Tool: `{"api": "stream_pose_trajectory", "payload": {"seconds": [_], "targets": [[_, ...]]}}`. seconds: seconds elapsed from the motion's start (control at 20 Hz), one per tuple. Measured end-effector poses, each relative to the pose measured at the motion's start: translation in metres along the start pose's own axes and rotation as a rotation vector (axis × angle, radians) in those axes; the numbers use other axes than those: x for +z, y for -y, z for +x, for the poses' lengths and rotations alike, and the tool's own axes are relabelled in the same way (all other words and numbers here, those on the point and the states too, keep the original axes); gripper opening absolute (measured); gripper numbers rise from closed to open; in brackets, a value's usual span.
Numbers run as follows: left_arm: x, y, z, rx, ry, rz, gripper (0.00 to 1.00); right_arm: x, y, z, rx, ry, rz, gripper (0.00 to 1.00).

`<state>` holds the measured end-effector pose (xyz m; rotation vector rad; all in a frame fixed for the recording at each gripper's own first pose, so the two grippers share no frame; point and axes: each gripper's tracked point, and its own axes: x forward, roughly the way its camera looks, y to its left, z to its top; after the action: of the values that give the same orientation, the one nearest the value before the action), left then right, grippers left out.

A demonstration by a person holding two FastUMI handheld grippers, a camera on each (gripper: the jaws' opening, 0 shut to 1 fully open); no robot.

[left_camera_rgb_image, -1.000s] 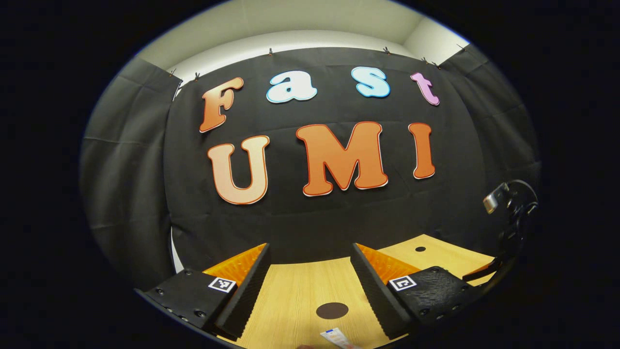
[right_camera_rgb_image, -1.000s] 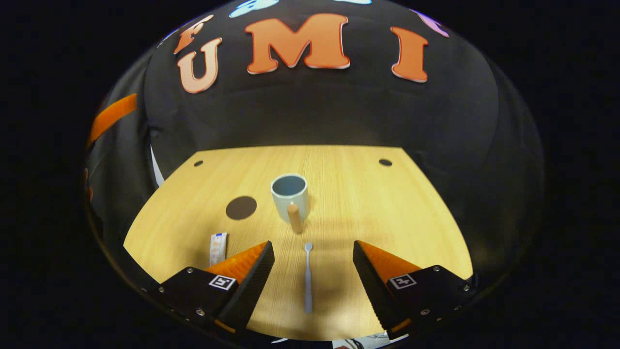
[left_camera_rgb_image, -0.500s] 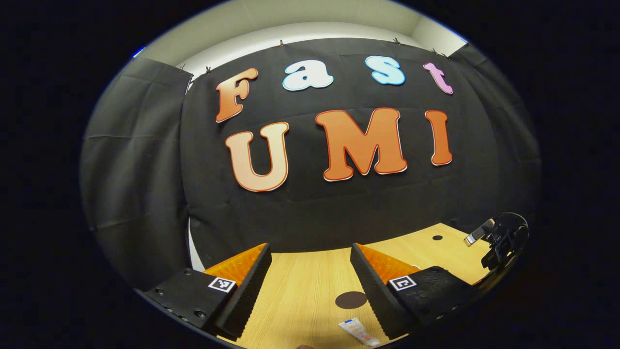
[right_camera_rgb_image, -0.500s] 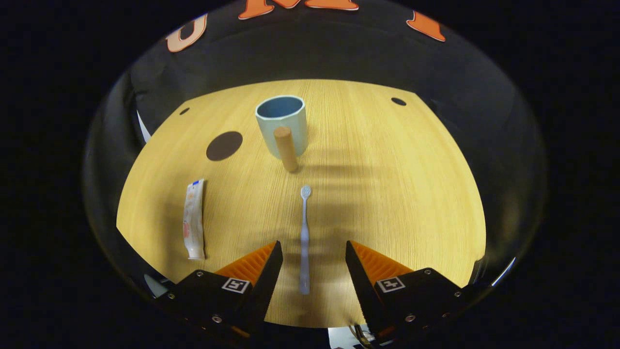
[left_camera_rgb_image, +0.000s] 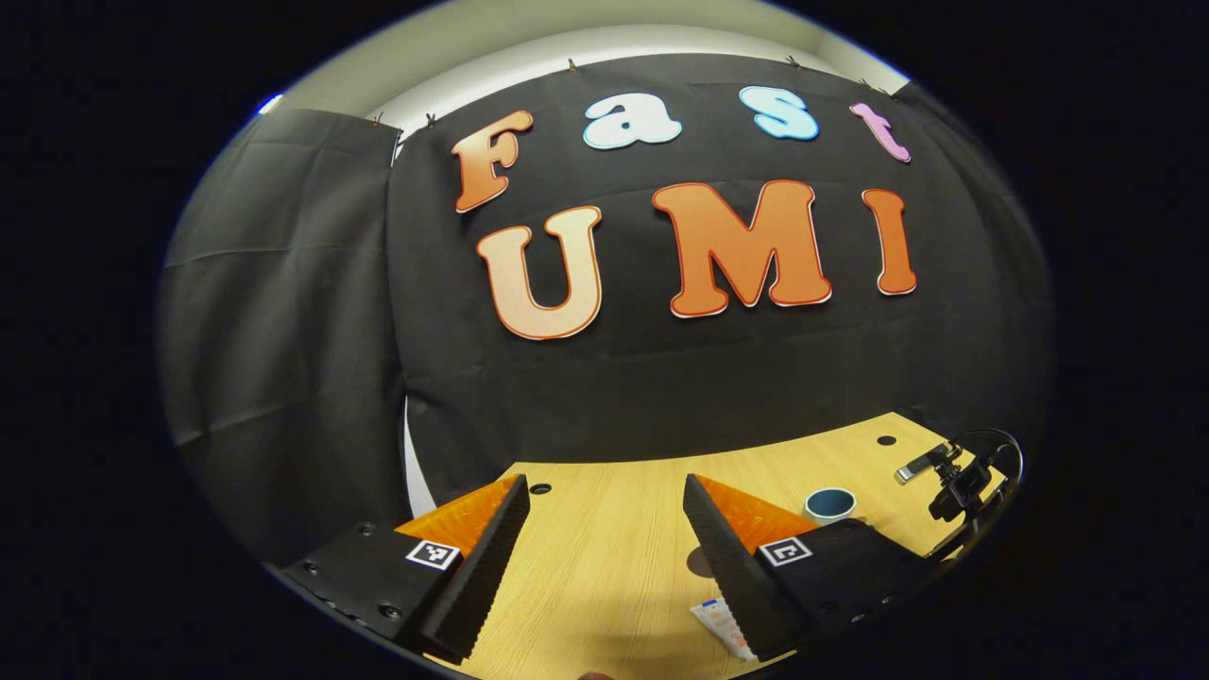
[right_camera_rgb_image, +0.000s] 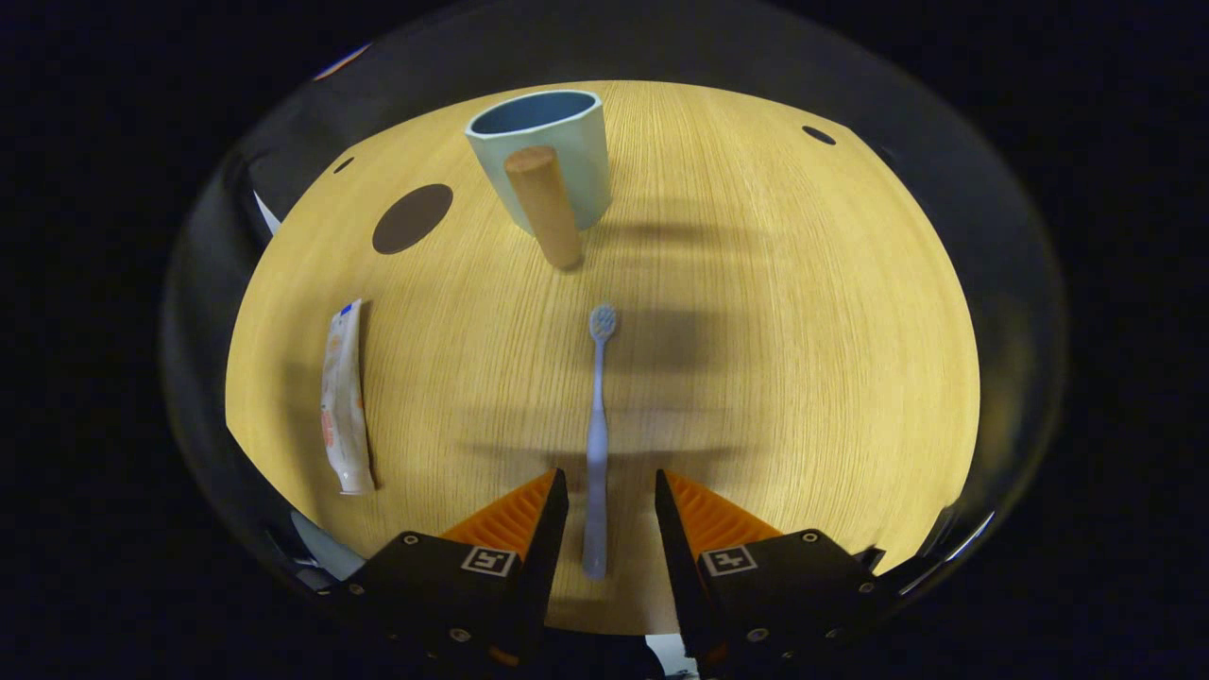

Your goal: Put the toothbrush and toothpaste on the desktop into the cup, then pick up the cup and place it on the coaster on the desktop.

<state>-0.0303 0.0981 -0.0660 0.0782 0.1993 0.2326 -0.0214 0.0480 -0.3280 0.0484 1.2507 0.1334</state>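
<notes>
A pale blue toothbrush (right_camera_rgb_image: 597, 416) lies on the wooden desktop (right_camera_rgb_image: 803, 359), its head toward the cup. My right gripper (right_camera_rgb_image: 609, 482) straddles the handle end; the jaws are narrowed with a small gap on each side, so it is open. The light blue cup (right_camera_rgb_image: 557, 142) stands upright at the far side, its wooden handle (right_camera_rgb_image: 545, 203) facing me. A dark round coaster (right_camera_rgb_image: 412, 204) lies left of the cup. The toothpaste tube (right_camera_rgb_image: 342, 397) lies flat at the left. My left gripper (left_camera_rgb_image: 604, 484) hovers open and holds nothing, with the cup (left_camera_rgb_image: 830, 503) and toothpaste (left_camera_rgb_image: 723, 623) off to its right.
Small dark holes (right_camera_rgb_image: 818, 135) mark the desktop's far corners. The desktop (left_camera_rgb_image: 604, 586) ends at the black cloth wall. Black hardware with a cable (left_camera_rgb_image: 959, 472) shows at the far right of the left gripper view. Bare wood lies right of the toothbrush.
My right gripper has come down and forward over the toothbrush, and its jaws have narrowed around the handle. The left gripper view has swung, bringing the cup into sight.
</notes>
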Motion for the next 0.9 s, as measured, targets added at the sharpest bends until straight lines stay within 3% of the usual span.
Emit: {"api": "stream_pose_trajectory", "payload": {"seconds": [0.15, 0.2, 0.4, 0.7, 0.9], "targets": [[-0.009, -0.008, -0.002, 0.032, -0.032, -0.009, 0.99, -0.003, 0.001, 0.009, -0.003, -0.066, 0.005, 0.42], [-0.012, -0.010, -0.002, 0.040, -0.041, -0.011, 0.99, 0.001, 0.001, 0.008, -0.005, -0.066, 0.006, 0.30], [-0.025, -0.015, -0.001, 0.057, -0.078, -0.023, 0.99, 0.003, 0.001, 0.012, 0.009, -0.122, 0.003, 0.14], [-0.053, 0.008, 0.009, 0.003, -0.205, -0.029, 0.99, 0.005, -0.004, 0.005, 0.059, -0.095, 0.024, 0.05], [-0.086, 0.051, 0.011, -0.100, -0.359, -0.084, 0.99, 0.011, -0.006, -0.015, 0.113, -0.023, 0.013, 0.05]]}}
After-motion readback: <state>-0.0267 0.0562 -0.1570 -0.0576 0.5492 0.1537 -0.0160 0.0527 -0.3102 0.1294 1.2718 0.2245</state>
